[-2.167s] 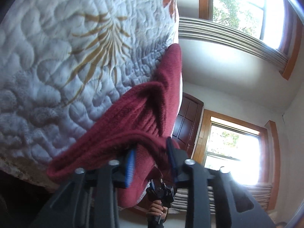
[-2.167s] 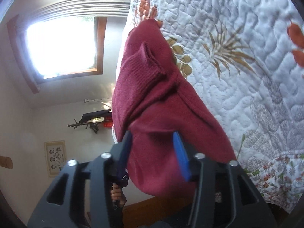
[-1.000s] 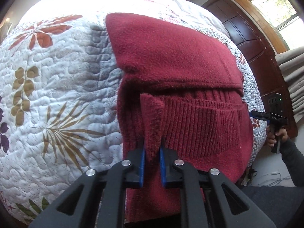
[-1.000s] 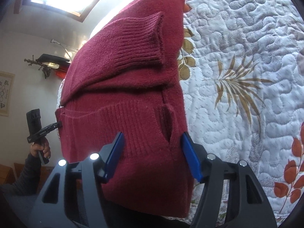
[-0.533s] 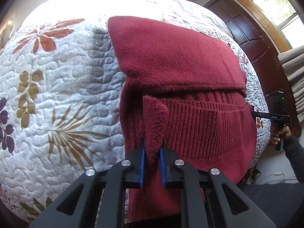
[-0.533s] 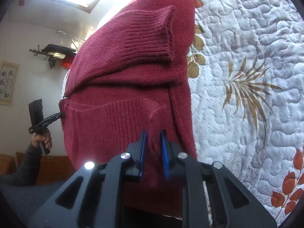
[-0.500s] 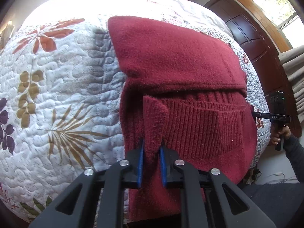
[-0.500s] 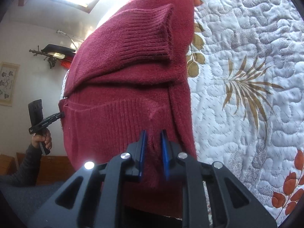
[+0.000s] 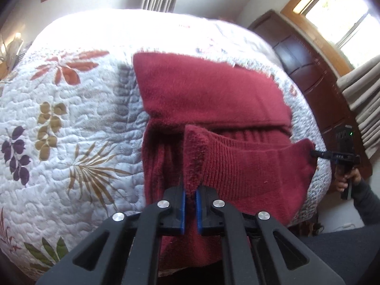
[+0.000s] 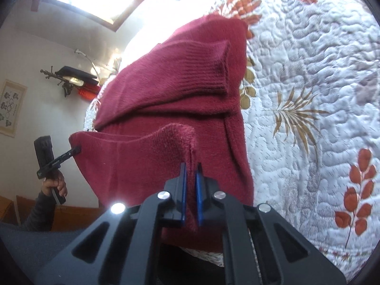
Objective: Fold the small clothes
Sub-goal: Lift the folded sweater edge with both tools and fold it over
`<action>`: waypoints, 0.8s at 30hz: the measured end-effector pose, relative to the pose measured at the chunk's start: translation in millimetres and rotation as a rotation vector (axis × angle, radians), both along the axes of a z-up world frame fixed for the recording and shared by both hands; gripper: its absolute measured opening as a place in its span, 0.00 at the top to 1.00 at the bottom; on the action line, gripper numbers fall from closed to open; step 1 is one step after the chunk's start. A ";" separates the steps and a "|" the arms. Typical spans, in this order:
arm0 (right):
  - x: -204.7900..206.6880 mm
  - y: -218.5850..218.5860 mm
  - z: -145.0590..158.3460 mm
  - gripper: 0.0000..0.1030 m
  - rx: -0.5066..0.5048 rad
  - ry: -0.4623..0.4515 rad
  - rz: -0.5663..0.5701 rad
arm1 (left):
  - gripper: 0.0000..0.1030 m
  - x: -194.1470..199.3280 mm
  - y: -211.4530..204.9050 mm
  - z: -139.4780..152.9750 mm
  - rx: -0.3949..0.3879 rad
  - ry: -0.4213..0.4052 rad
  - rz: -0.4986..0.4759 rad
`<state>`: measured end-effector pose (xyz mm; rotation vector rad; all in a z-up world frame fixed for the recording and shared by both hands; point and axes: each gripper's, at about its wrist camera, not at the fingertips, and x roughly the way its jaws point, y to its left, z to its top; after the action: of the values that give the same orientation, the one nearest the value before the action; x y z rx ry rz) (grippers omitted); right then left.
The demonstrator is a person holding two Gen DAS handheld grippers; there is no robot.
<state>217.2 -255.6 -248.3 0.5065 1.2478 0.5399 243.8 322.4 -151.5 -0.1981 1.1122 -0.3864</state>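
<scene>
We have a dark red knitted sweater [image 9: 209, 99] spread on a bed with a white quilted, leaf-printed cover [image 9: 71, 123], its near end hanging over the bed's edge towards us. The left gripper [image 9: 190, 210] has its blue-padded fingers [image 9: 182, 210] pressed together on a raised ridge of the ribbed hem, which stands up straight ahead of the fingertips. In the right wrist view the right gripper [image 10: 191, 196] pinches the same hem at its other corner, the knit peaking just beyond its fingers [image 10: 182, 190]. Between the two pinches the hem sags in a shallow arc, and beyond it a ribbed cuff [image 10: 204, 68] lies folded across the body of the sweater.

We judge the fabric soft, thick and limp, light enough to lift but with no stiffness of its own: anything not held will droop and drag. The fuzzy surface should cling to the pads and to the quilt, so slipping seems less of a worry than the lower layers being tugged along. The ribbed hem corners are the sound place to hold, since the dense band there spreads the pull, and a hold on both layers keeps the edge straight when we carry it over.
</scene>
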 end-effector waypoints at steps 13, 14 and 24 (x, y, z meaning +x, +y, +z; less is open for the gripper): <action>-14.6 -8.3 118.2 0.95 -0.017 -0.265 -0.097 | 0.94 -24.3 12.5 90.3 -0.122 -0.261 0.062; -9.9 -8.8 124.0 0.95 -0.014 -0.280 -0.102 | 0.94 -17.8 10.5 95.8 -0.121 -0.275 0.055; 67.0 -9.0 157.8 0.95 -0.039 -0.330 -0.114 | 0.94 65.0 -1.6 122.4 -0.101 -0.322 0.003</action>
<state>284.2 -264.6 -90.5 0.4325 0.9077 0.4794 308.8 320.8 -29.2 -0.2177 0.7758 -0.4544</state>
